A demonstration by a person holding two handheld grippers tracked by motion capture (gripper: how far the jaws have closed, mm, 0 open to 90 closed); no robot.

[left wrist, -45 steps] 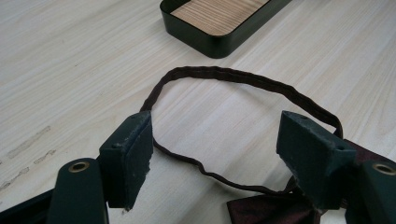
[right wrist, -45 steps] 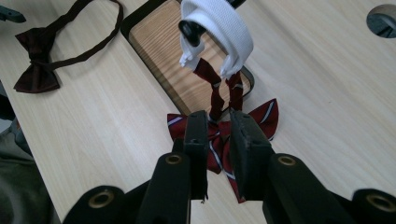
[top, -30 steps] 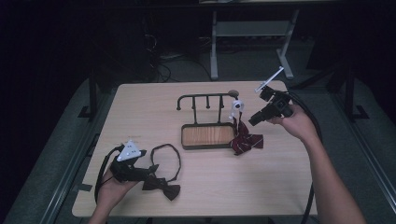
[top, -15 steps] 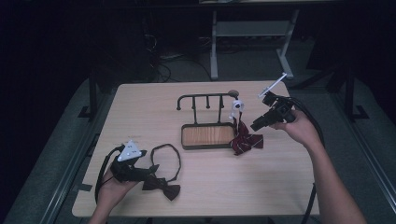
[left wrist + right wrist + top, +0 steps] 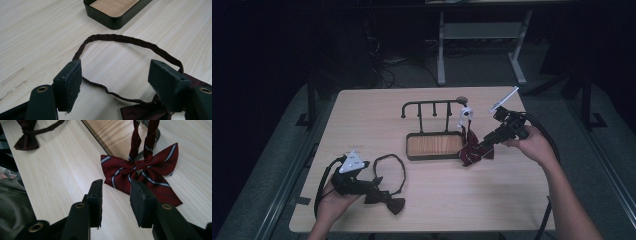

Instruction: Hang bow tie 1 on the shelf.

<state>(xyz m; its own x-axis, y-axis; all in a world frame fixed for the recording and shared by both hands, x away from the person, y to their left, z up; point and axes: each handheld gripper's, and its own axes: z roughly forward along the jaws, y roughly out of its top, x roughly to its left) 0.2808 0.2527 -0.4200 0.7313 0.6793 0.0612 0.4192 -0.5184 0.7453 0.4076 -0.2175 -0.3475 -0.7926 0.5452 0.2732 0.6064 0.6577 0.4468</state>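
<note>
Dark room, grey floor, metal desk frame behind.

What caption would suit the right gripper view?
Open black fingers poised just short of a striped red bow tie.

Striped red bow tie beside tray

Bare table lies open around the right tool, while the striped bow tie and tray block ahead.
</note>
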